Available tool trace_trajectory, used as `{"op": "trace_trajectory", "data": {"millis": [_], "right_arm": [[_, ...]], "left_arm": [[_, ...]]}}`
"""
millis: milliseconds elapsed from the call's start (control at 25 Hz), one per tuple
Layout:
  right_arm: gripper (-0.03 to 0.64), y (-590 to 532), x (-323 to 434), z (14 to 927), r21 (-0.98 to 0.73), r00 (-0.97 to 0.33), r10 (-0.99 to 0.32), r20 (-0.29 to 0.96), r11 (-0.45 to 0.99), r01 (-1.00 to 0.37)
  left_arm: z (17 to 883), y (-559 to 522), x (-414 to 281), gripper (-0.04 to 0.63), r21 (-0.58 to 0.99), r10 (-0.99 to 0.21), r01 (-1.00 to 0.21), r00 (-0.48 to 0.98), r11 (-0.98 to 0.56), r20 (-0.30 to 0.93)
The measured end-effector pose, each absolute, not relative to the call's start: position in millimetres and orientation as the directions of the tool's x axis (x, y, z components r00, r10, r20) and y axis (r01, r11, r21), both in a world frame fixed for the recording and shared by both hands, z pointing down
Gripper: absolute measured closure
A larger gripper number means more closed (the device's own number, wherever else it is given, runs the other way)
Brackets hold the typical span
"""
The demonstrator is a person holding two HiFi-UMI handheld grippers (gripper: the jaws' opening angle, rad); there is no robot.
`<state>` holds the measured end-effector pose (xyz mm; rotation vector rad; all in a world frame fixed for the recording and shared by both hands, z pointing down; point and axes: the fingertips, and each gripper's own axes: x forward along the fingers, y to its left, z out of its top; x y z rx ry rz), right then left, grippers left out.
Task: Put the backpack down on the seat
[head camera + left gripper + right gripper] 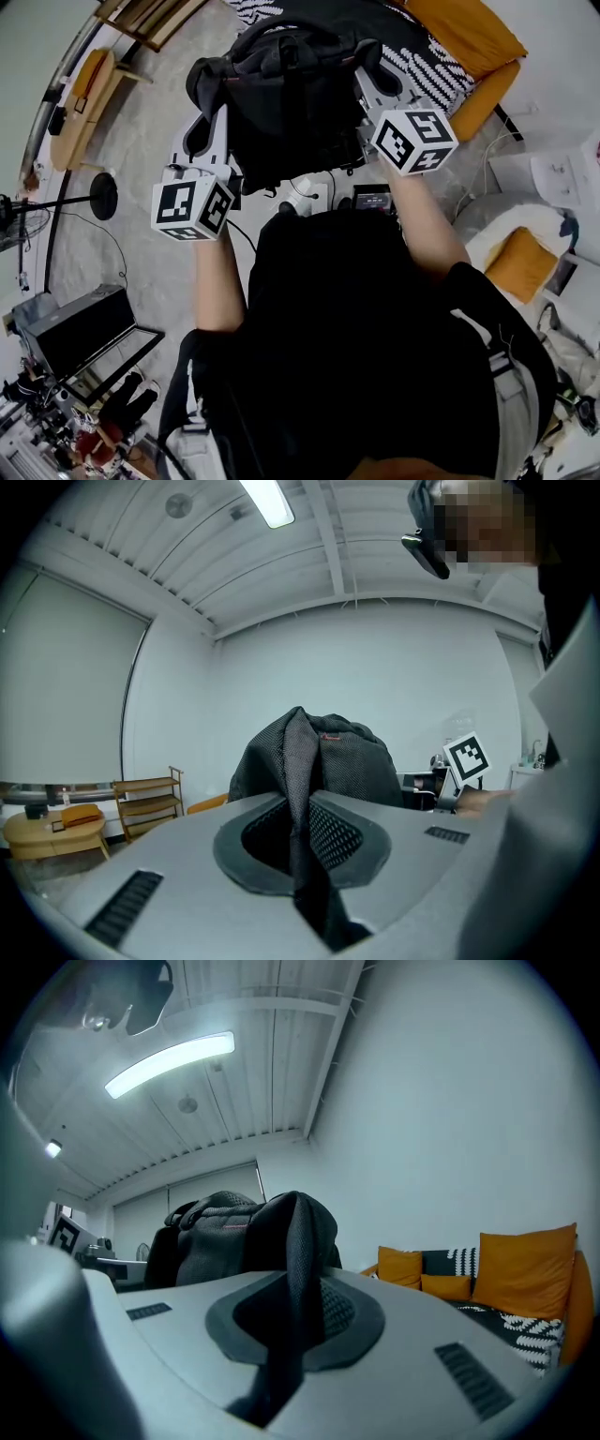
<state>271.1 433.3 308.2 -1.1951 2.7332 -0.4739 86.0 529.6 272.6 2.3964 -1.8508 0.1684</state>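
Note:
A black backpack (281,94) hangs in the air in front of me, held up between both grippers. My left gripper (214,127) is shut on one of its mesh straps (302,799), which runs pinched between the jaws in the left gripper view. My right gripper (367,89) is shut on the other strap (298,1269) in the same way. The seat is a sofa with a black-and-white patterned cover (422,58) and orange cushions (464,33), lying beyond the backpack at the top of the head view. The sofa (487,1283) also shows at the right of the right gripper view.
A low wooden table (82,108) and a wooden shelf (150,19) stand at the left. A floor-lamp base (103,195) with a cable sits on the floor, and a laptop (80,333) is at lower left. Another orange cushion (520,262) lies at right.

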Motion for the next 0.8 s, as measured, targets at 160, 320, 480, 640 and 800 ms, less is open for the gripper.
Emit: {"op": "trace_trajectory", "data": {"millis": [160,320,480,640,800], "right_arm": [[0.569,422.0,295.2,319.4,-0.369,-0.668,-0.744,0.011,0.618,-0.694],[0.569,415.2,307.3,318.2,-0.389,-0.656,-0.754,-0.025,0.612,-0.688],[0.569,403.5,299.2,313.6,-0.402,-0.630,-0.775,-0.046,0.592,-0.698],[0.569,382.7,287.6,313.4,-0.402,-0.634,-0.772,-0.043,0.595,-0.696],[0.569,356.8,277.7,316.8,-0.402,-0.634,-0.772,-0.037,0.593,-0.698]], "left_arm": [[280.5,521.5,113.2,0.560,0.013,-0.957,-0.973,0.231,-0.232,0.175],[279.0,514.2,128.0,0.560,0.007,-0.959,-0.973,0.227,-0.229,0.172],[274.7,502.4,122.6,0.560,0.008,-0.959,-0.971,0.235,-0.237,0.158],[275.0,482.3,111.3,0.560,0.016,-0.956,-0.967,0.254,-0.254,0.148],[277.3,453.9,98.7,0.560,0.022,-0.946,-0.955,0.296,-0.296,0.132]]}}
